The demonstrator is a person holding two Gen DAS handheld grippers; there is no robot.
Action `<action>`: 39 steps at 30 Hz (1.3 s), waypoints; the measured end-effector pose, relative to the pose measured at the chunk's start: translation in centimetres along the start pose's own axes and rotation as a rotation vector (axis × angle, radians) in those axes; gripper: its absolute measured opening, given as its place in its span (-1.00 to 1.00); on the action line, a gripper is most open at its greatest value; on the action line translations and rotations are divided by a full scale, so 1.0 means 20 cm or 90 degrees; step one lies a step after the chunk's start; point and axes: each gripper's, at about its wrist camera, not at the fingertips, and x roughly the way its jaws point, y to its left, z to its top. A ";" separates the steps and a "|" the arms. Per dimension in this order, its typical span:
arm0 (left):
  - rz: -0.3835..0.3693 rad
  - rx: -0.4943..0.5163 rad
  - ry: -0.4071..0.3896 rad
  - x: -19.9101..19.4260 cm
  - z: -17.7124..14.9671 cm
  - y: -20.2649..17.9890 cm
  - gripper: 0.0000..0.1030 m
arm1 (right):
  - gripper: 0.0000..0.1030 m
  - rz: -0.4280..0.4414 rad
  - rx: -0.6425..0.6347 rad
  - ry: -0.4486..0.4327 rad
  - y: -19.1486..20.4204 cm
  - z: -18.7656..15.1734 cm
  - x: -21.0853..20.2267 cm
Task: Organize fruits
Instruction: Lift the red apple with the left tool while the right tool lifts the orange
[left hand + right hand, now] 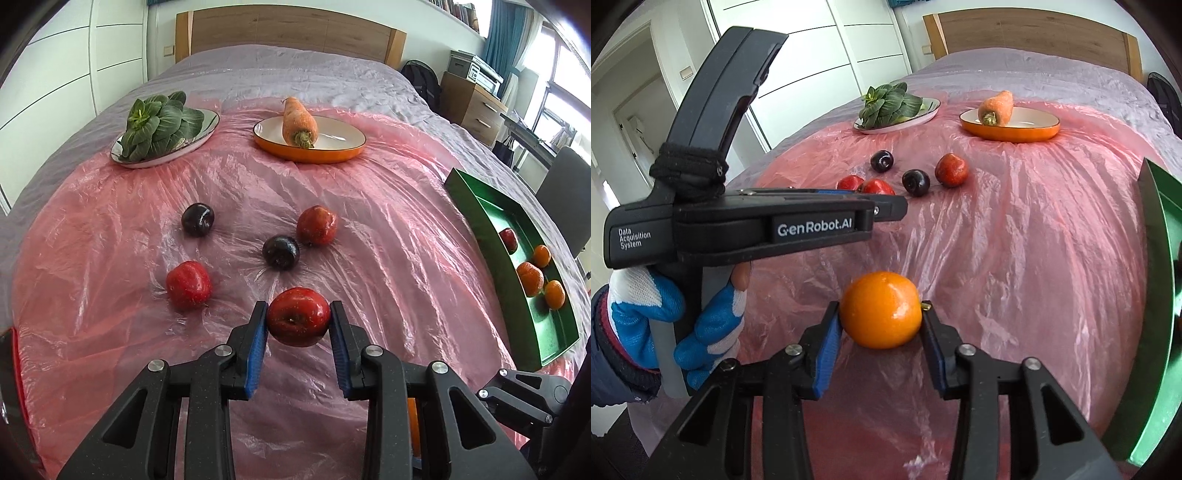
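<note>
Your left claw (298, 320) is clamped on a red apple (298, 322), its blue pads pressed to both sides, low over the pink plastic sheet (388, 229) that covers the bed (295, 70). Only the left wrist view shows inside the green tray (480, 206) at the right edge of the bed: one red fruit and three oranges (530, 277) lie in it. The right wrist view shows just the tray's rim, but it alone shows your gloved left hand (701, 321) on the left claw's handle.

Your right claw (881, 314) is clamped on an orange (881, 309), smooth and glossy, held above the sheet near the tray.

From left to right on the sheet lie a red apple (188, 285), a dark plum (198, 219), a second dark plum (280, 252) and another red apple (317, 225), all round and shiny, resting apart in small dimples of crinkled plastic. Behind them, a shiny plate (207, 125) holds leafy greens (159, 125), and an orange-rimmed dish (332, 147) holds a rough-skinned carrot (299, 120).

The bed has a grey cover and a wooden headboard (288, 29). White panelled cupboards stand to the left, and wooden drawers and a window to the right.
</note>
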 end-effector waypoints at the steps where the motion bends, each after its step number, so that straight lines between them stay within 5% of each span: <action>1: 0.001 0.001 0.000 -0.01 0.00 0.00 -0.46 | 0.30 0.000 0.001 0.001 0.00 0.00 -0.01; 19: 0.018 0.016 -0.011 -0.34 -0.08 -0.12 -0.46 | 0.30 -0.011 0.004 0.003 0.17 -0.12 -0.33; 39: 0.045 0.025 0.002 -0.77 -0.40 -0.23 -0.46 | 0.30 -0.038 0.011 -0.002 0.36 -0.34 -0.68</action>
